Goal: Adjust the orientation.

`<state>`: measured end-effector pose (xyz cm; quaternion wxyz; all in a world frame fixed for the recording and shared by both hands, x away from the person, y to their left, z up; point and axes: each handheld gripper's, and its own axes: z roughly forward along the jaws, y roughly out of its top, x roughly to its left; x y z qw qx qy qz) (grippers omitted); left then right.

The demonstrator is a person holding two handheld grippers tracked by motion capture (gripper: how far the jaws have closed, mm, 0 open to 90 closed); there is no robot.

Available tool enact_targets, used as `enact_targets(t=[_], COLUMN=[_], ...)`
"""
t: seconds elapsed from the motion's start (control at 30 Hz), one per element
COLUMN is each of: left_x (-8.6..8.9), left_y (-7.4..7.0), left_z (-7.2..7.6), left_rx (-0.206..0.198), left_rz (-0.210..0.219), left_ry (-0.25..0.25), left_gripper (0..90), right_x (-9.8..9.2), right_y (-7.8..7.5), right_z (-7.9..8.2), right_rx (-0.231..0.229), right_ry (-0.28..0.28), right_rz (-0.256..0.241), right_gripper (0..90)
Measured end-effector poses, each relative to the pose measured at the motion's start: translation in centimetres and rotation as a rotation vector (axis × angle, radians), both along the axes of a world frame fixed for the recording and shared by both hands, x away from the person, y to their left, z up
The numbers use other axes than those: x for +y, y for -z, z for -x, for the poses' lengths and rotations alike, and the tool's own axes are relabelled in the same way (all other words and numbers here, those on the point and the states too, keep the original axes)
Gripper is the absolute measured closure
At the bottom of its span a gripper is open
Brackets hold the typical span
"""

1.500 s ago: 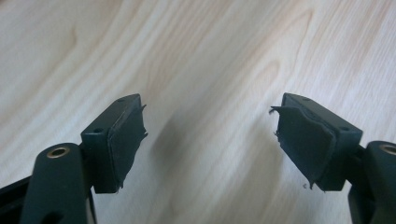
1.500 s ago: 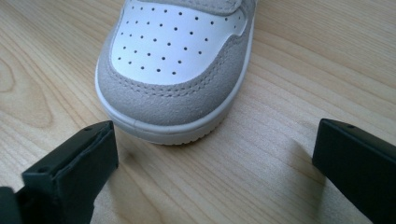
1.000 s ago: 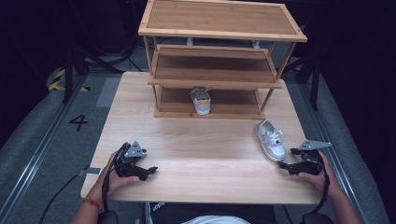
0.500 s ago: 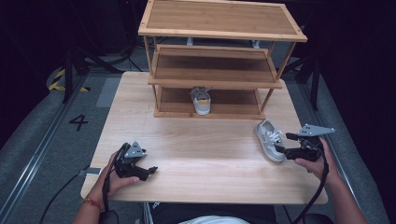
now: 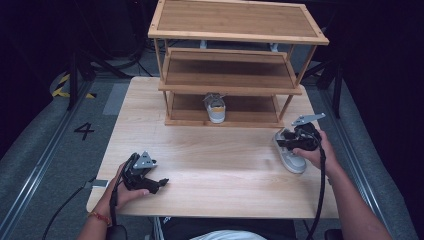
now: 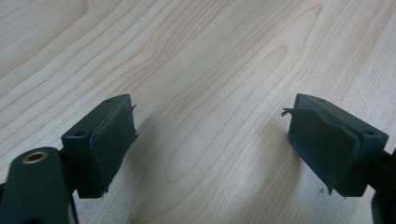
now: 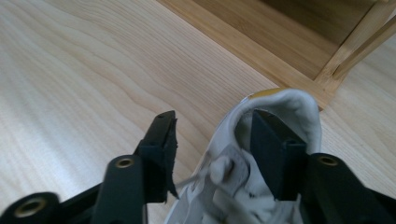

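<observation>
The high view looks forward and down over the whole counter (image 5: 225, 160) and the shelf (image 5: 235, 75) at its far side. The left gripper view sits close above bare counter (image 6: 201, 70). The right gripper view, close too, shares the shoe (image 7: 280, 140) (image 5: 290, 152) and shelf base (image 7: 280, 46).

The right gripper (image 5: 290, 142) moves up from the table's near edge onto the grey shoe (image 5: 291, 156), compared with a second ago; one jaw now sits inside the shoe's (image 7: 280, 112) opening, the other outside its side wall, jaws apart around it.
</observation>
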<state>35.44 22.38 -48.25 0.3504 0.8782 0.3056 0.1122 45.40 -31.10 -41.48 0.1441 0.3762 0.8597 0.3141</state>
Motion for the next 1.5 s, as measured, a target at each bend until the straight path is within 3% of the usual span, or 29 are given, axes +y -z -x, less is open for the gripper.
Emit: enact_targets(t=[0.2,0.3,0.33,0.37,0.4,0.43,0.5,0.57,0.73,0.87,0.97,1.07,1.2,1.33,1.4,1.5], left_x=[0.0,0.0,0.0,0.0,0.0,0.0,0.0,0.0,-0.1,-0.1,-0.1,-0.1,-0.1,-0.1,-0.1,-0.1], left_y=[0.0,0.0,0.0,0.0,0.0,0.0,0.0,0.0,0.0,0.0,0.0,0.0,0.0,0.0,0.0,0.0], left_z=[0.0,0.0,0.0,0.0,0.0,0.0,0.0,0.0,0.0,0.0,0.0,0.0,0.0,0.0,0.0,0.0], left_rx=[0.000,0.001,0.002,0.002,0.001,0.002,0.002,0.002,0.004,0.003,0.004,0.003,0.003,0.003,0.005,0.004], left_rz=[-0.001,0.002,0.001,0.001,0.001,0.001,0.001,0.001,0.004,0.004,0.004,0.004,0.005,0.004,0.003,0.004], left_ry=[0.002,0.003,0.003,0.003,0.002,0.003,0.002,0.001,-0.004,-0.005,-0.006,-0.005,-0.005,-0.007,-0.009,-0.010], left_gripper=[15.2,15.1,15.1,15.0,15.0,15.0,15.0,15.0,15.0,15.0,15.0,15.0,15.0,15.0,15.0,15.0], right_x=[0.5,0.7,1.0,1.0,1.4,1.4,2.4,2.7,5.1,6.3,7.4,8.3,8.8,9.2,9.1,8.9], right_y=[1.1,1.4,1.6,1.6,1.5,1.5,1.2,1.1,0.3,0.0,0.0,0.4,1.1,1.8,1.8,1.6], right_z=[-1.9,-2.1,-2.2,-2.2,-2.1,-2.1,-1.5,-1.2,1.1,2.7,3.6,3.8,3.4,3.0,3.3,4.1], right_rx=[0.075,0.086,0.092,0.092,0.101,0.101,0.105,0.105,0.121,0.133,0.150,0.151,0.164,0.152,0.151,0.162], right_ry=[0.024,0.014,-0.017,-0.017,-0.053,-0.053,-0.115,-0.137,-0.269,-0.339,-0.333,-0.304,-0.267,-0.223,-0.237,-0.284], right_rz=[0.034,0.041,0.045,0.045,0.020,0.020,0.022,0.022,0.054,0.062,0.048,0.065,0.049,0.040,0.026,0.035], right_gripper=[63.3,68.2,73.5,73.5,75.4,75.4,76.3,76.3,74.6,67.5,55.7,51.5,55.2,64.5,71.1,70.9])
